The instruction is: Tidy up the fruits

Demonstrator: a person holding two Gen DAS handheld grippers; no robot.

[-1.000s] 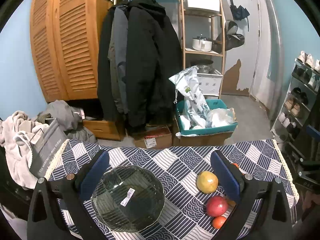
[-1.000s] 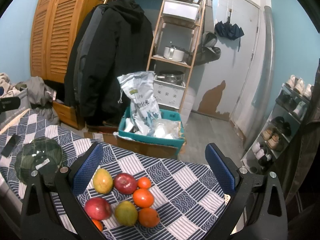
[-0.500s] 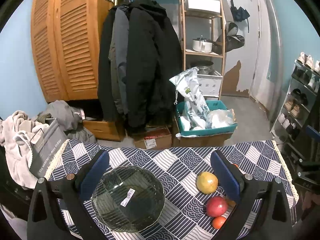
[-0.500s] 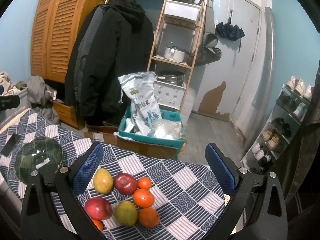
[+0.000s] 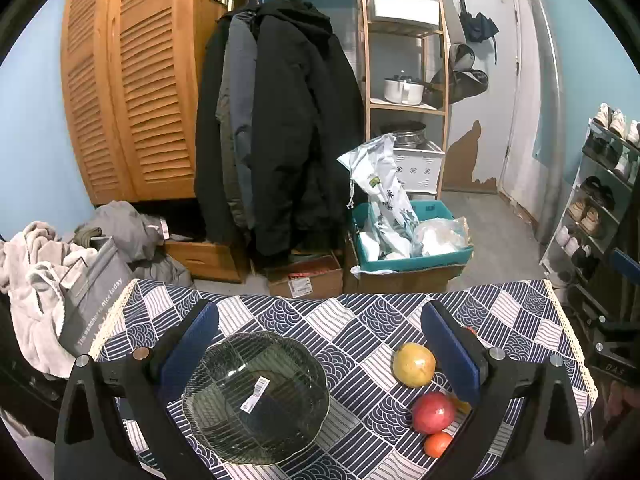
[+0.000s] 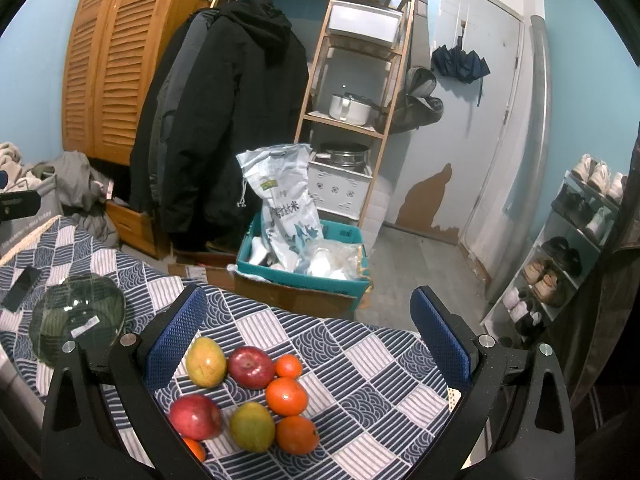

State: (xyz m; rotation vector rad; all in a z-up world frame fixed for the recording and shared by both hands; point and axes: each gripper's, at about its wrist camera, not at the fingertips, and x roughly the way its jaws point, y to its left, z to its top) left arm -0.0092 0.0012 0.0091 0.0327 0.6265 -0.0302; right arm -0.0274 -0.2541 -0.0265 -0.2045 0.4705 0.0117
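Tabletop (image 5: 360,320), covered by a blue-and-white patterned cloth, is seen in both wrist views, and everything of the task lies on it. Bowl (image 5: 256,396), of dark ribbed glass with a white sticker inside, sits between the spread fingers of the left tool (image 5: 320,344), which is held wide and grips nothing. In the right wrist view the same bowl is seen at the far left, well apart from the fruit, with a dark phone (image 6: 20,288) lying flat just beyond it. The right tool (image 6: 306,334) is likewise held wide and empty above the fruit cluster. Within that cluster, two mangoes are found: one (image 6: 206,362) at the back left touching a red apple (image 6: 251,367), the other (image 6: 252,426) at the front. A second apple (image 6: 196,417) lies at the front left. Three oranges (image 6: 286,396) are grouped to the right of these, the smallest at the back, and part of a fourth is seen at the lower edge, half hidden by the tool's frame.
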